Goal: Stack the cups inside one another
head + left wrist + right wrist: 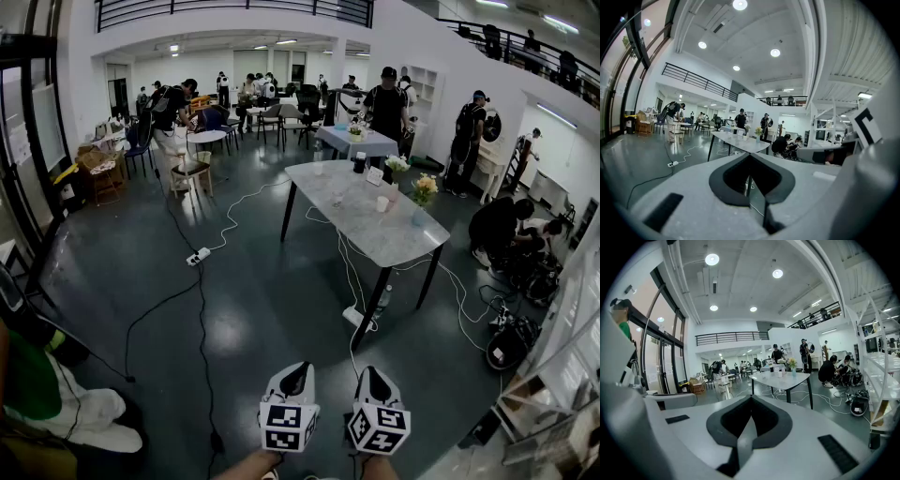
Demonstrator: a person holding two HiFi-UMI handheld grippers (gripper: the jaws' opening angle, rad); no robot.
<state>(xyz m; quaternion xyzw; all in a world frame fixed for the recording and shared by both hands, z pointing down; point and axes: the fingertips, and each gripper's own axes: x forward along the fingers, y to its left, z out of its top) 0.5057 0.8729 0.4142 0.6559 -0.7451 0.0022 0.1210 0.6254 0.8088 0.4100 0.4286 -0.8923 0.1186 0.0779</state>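
The left gripper (297, 369) and right gripper (371, 372) are both closed, empty. The cups (382, 203) sit far ahead; floor cables (349, 267) between could trip the approach.

You'll find the cups standing well ahead of you on the pale table (398, 242), apart and not nested: a small white cup (382, 203) upright beside the yellow flowers (424, 189), and a dark cup (359, 162) farther back.
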